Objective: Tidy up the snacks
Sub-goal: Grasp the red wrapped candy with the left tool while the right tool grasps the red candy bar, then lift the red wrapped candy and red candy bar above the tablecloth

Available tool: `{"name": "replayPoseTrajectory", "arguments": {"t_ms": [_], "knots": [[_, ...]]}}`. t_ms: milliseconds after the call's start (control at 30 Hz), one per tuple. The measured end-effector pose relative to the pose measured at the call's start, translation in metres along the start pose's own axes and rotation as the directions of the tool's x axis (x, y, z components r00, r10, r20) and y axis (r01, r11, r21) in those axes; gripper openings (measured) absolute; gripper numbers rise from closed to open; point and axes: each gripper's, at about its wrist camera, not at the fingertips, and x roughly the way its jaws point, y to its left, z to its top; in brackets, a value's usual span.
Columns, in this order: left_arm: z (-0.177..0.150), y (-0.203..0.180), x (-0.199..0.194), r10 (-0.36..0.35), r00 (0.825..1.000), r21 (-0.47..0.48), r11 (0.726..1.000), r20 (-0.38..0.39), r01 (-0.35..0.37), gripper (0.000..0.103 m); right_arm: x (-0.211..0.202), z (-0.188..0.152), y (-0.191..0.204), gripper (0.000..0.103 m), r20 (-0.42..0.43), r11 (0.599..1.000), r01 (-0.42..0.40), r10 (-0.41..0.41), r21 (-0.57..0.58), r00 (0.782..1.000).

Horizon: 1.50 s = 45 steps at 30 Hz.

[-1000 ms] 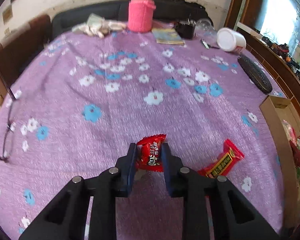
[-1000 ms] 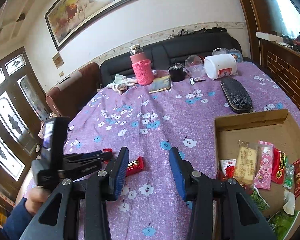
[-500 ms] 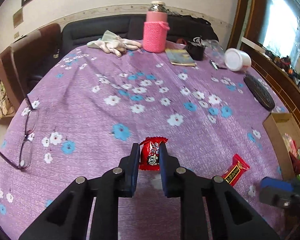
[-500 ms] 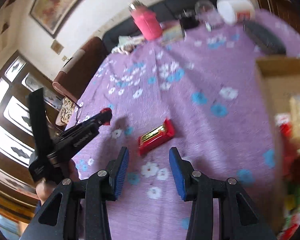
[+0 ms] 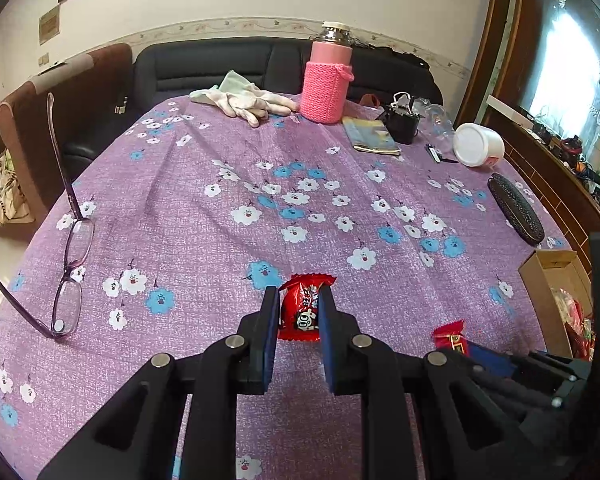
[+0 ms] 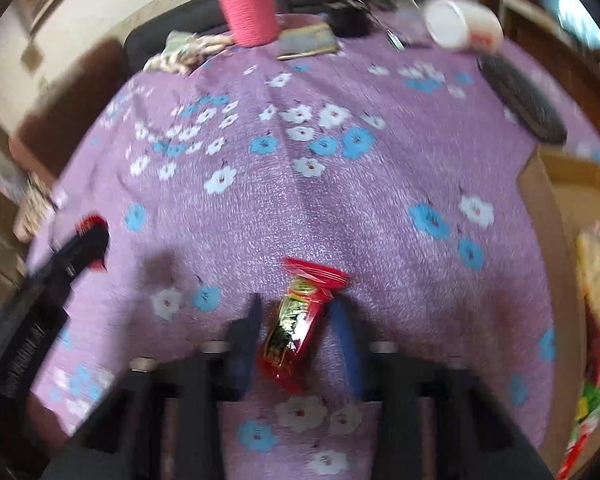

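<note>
My left gripper [image 5: 299, 312] is shut on a small red snack packet [image 5: 300, 309] and holds it just above the purple flowered tablecloth [image 5: 260, 184]. In the right wrist view my right gripper [image 6: 296, 332] points down over a red and gold snack bar [image 6: 296, 320] lying on the cloth. Its jaws are closing with the bar between them, and a thin gap still shows beside the right pad. That view is blurred. The left gripper with its red packet [image 6: 90, 226] appears at the left there. The bar's end [image 5: 449, 330] shows in the left wrist view.
An open cardboard box [image 5: 548, 280] holding several snacks sits at the table's right edge. Spectacles [image 5: 70, 248] lie at the left. At the back stand a pink knitted flask [image 5: 327, 80], white gloves [image 5: 244, 98], a booklet [image 5: 370, 140], a white tub [image 5: 478, 144] and a dark case [image 5: 516, 208].
My right gripper swept left and down from the box side until the red bar lay between its jaws. My left gripper rose slightly with the red packet.
</note>
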Motion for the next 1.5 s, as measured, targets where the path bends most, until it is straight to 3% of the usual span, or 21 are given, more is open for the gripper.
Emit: {"name": "replayPoseTrajectory", "arguments": {"t_ms": [133,233,467,567,800,967,1500], "knots": [[-0.001,-0.006,0.000,-0.009,1.000,0.015,1.000,0.006,0.009,0.018,-0.009,-0.015,-0.015,0.021,0.040,0.999,-0.048,0.049,-0.010,0.998],[-0.004,-0.013,0.002,-0.023,1.000,0.027,0.999,0.002,0.023,0.018,-0.021,-0.027,-0.031,0.021,0.129,0.993,-0.119,0.119,-0.006,0.984],[-0.017,-0.041,-0.001,0.007,0.998,0.108,0.994,0.065,-0.014,0.018,-0.041,-0.029,-0.052,0.021,0.258,0.988,-0.154,0.147,0.007,0.955],[-0.020,-0.051,-0.003,0.024,0.995,0.133,0.990,0.098,-0.037,0.018,-0.045,-0.026,-0.053,0.021,0.275,0.983,-0.184,0.173,0.016,0.946],[-0.027,-0.067,-0.010,0.069,0.983,0.214,0.971,0.172,-0.106,0.018,-0.059,-0.027,-0.050,0.021,0.329,0.986,-0.169,0.159,0.000,0.931],[-0.029,-0.071,-0.018,0.089,0.970,0.236,0.961,0.224,-0.143,0.018,-0.059,-0.027,-0.054,0.021,0.334,0.986,-0.165,0.151,0.015,0.930],[-0.032,-0.079,-0.028,0.106,0.951,0.268,0.945,0.290,-0.187,0.018,-0.063,-0.028,-0.056,0.021,0.347,0.986,-0.168,0.153,0.014,0.925]]}}
